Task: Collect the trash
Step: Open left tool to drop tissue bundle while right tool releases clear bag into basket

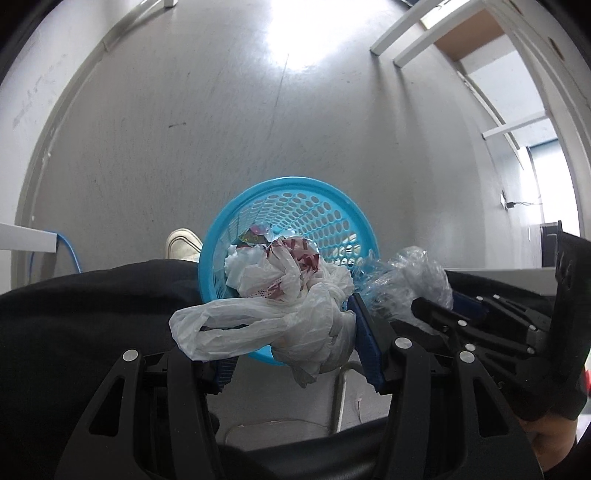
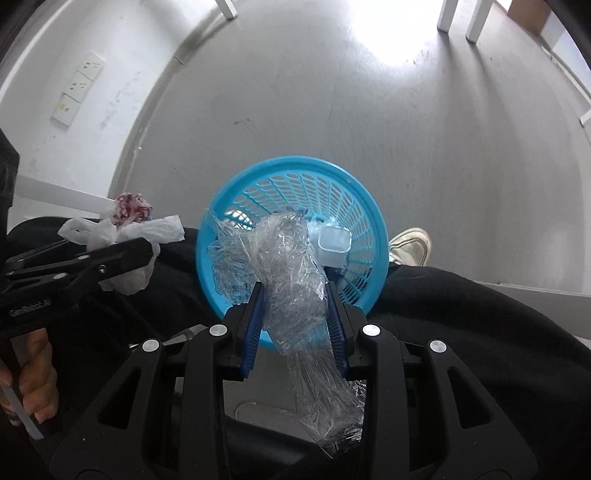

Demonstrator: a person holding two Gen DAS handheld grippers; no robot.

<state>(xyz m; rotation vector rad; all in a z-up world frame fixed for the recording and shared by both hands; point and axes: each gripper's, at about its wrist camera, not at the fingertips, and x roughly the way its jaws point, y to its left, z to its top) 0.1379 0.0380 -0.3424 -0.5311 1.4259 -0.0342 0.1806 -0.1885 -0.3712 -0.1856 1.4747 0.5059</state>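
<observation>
Trash (image 2: 295, 280) between downward-pointing jaws

Evenly bright daylight, blown-out white glare on the grey floor (image 1: 306, 40) at the top of both views, soft shadows beside the white furniture legs (image 2: 476, 22), strong fisheye bending and black vignette at edges, slight motion blur on the blue basket (image 2: 291, 236).

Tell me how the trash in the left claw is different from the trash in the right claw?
The white plastic bag in the left claw is milky and hides what's behind it; the clear plastic wrap in the right claw is see-through. The bag is knotted around red-patterned scraps; the wrap is one long crinkly wad. Both are squeezed between blue pads above the blue basket.
</observation>
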